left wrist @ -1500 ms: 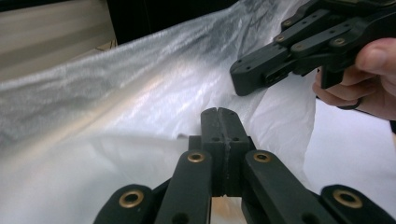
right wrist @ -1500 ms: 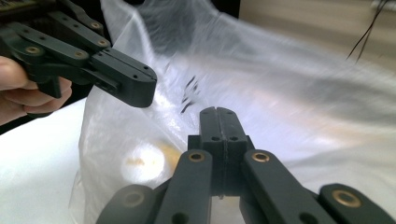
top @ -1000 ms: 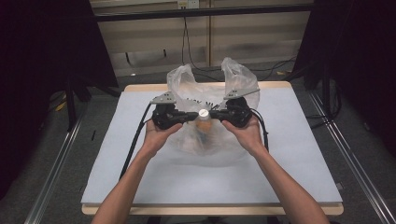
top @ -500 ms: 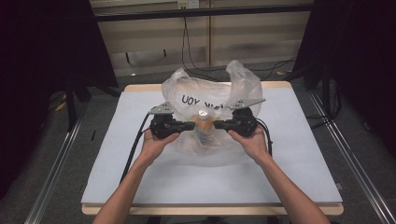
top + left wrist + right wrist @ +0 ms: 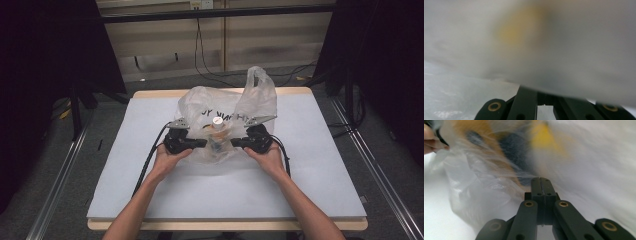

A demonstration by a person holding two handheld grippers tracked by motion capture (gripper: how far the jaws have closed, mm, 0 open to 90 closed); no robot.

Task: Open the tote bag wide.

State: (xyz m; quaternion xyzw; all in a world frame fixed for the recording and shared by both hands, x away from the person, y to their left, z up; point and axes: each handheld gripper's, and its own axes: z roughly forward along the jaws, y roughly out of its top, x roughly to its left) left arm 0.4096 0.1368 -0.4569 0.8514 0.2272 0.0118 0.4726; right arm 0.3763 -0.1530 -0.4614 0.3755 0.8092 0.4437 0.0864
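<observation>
A translucent plastic bag (image 5: 225, 107) with dark lettering sits on the white table top (image 5: 150, 200). One handle loop (image 5: 257, 80) stands up. Inside is a bottle with a white cap (image 5: 217, 120). My left gripper (image 5: 202, 143) points into the bag's left side and my right gripper (image 5: 235, 143) into its right side, tips facing each other. In the right gripper view the jaws (image 5: 540, 179) are pressed together with taut film (image 5: 499, 175) running to their tips. The bag (image 5: 549, 50) drapes over the left jaws' tips in the left gripper view. Orange and yellow shapes (image 5: 544, 137) show blurred through the plastic.
Black cables (image 5: 150, 160) trail from both grippers across the table. Metal rails (image 5: 55, 200) run along both sides of the table, and dark curtains stand left and right. Fingers of the other hand (image 5: 430, 143) show at the top left of the right gripper view.
Both grippers have come down toward the table and moved apart. The bag has sunk with them and spread wider; its top has slumped and the bottle cap now shows.
</observation>
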